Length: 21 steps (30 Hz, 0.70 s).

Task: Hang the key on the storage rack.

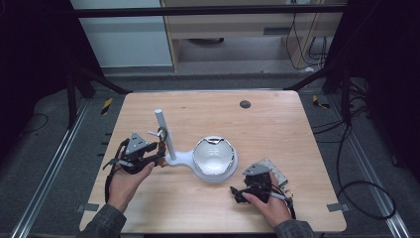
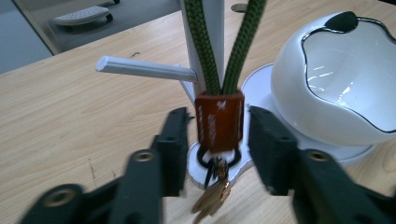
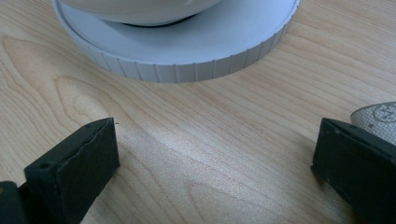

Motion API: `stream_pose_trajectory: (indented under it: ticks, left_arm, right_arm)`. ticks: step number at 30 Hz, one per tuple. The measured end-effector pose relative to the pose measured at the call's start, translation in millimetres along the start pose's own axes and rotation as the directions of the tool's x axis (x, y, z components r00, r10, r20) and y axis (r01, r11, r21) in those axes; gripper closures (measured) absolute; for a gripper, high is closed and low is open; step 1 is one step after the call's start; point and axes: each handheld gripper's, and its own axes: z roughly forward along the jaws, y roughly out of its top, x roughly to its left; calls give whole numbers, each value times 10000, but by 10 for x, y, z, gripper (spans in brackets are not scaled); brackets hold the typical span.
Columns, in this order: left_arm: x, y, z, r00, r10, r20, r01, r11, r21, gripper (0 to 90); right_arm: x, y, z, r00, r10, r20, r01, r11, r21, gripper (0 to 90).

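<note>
Green braided cord point(image 2: 205, 51), looped over the white peg point(image 2: 147, 69) of our white plastic stand point(image 1: 168, 144), runs down into a red-brown leather tab point(image 2: 219, 122) with a black ring and brass-coloured keys point(image 2: 212, 196) dangling just above the stand's base. Our left claw point(image 2: 217, 140) sits with its jaws on either side of that tab, a narrow gap showing on each side, so it grips nothing. We judge the lanyard light and limp: the cord will sag and the keys will swing, so the stiff tab looks like the surest place to pinch. Our right claw point(image 3: 215, 154) rests wide open and empty on the wooden table point(image 1: 277, 124), near the stand's round ribbed base point(image 3: 187, 56) under the glossy white bowl point(image 1: 214, 156).
</note>
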Motion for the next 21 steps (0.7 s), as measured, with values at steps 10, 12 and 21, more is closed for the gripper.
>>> stream_pose_trajectory:
  ticks: [10,12,21]
  left_arm:
    - [-76,-278,52,9996,-241,-150,245,9993,283,226]
    - [-63,-333,76,9997,-250,-83,254,9980,572,169]
    - [116,-687,147,9943,-1063,-111,1069,9913,767,71]
  right_arm:
    - [3,-1,-1,10000,34,15,-34,10000,-4,3]
    - [4,-1,-1,10000,40,11,-40,10000,-4,4]
    - [24,43,-107,9988,-416,-259,413,9991,-130,61]
